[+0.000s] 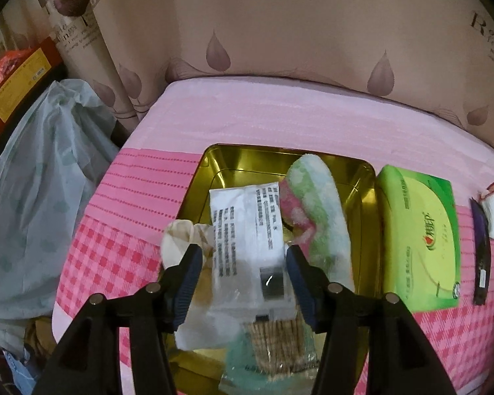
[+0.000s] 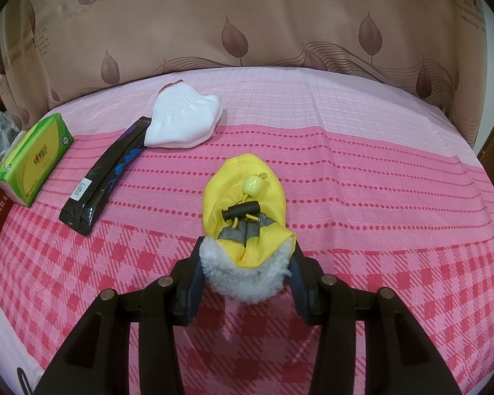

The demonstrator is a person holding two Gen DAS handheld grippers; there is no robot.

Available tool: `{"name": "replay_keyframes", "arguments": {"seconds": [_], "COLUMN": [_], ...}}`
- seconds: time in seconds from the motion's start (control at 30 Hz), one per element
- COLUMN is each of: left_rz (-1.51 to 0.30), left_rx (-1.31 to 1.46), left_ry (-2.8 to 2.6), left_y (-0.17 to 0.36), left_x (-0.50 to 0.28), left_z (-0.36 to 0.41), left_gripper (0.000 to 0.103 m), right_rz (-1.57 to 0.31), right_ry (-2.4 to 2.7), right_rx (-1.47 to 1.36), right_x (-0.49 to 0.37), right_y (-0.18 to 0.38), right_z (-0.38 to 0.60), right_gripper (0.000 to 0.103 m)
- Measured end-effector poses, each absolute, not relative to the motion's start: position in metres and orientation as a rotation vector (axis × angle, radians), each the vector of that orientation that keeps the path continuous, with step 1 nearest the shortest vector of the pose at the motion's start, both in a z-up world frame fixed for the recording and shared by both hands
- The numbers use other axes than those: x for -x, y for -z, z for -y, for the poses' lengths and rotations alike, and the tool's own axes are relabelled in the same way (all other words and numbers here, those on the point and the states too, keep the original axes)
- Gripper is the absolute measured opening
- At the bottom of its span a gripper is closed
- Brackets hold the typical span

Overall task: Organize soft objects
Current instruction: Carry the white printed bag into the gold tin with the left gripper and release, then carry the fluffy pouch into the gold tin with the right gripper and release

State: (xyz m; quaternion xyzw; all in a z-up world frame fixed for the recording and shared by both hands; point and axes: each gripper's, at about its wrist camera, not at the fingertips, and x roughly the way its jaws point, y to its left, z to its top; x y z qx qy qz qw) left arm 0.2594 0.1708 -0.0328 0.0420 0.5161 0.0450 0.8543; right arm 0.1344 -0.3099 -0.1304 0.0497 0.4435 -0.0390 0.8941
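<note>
In the left wrist view a gold tin box [image 1: 233, 161] sits on the pink cloth. It holds a green and pink fluffy sock [image 1: 316, 210], a white printed plastic packet [image 1: 247, 240] and a cream cloth [image 1: 181, 237]. My left gripper [image 1: 243, 253] hovers open over the packet, its jaws on either side of it. In the right wrist view my right gripper [image 2: 247, 250] has its jaws around the fleece cuff of a yellow bootie [image 2: 243, 204] that lies on the cloth.
A green tissue pack [image 1: 418, 237] lies right of the tin and shows in the right wrist view [image 2: 33, 161]. A black flat packet [image 2: 105, 171] and a white knitted sock [image 2: 184, 125] lie further right. A plastic bag [image 1: 33, 181] hangs off the left edge.
</note>
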Motion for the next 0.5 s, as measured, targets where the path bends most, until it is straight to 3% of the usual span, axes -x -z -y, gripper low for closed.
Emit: {"name": "replay_keyframes", "arguments": {"seconds": [0.5], "left_rz": [-0.974], "left_rx": [-0.108], "left_ry": [-0.134], "left_y": [0.015], "left_x": [-0.175], "left_z": [-0.181], "left_gripper": [0.055], "right_rz": [-0.922], "right_ry": [0.082], "right_rx": [-0.098], "right_x": [-0.136], "right_y": [0.13], "right_z": [0.309], "right_gripper": [0.043]}}
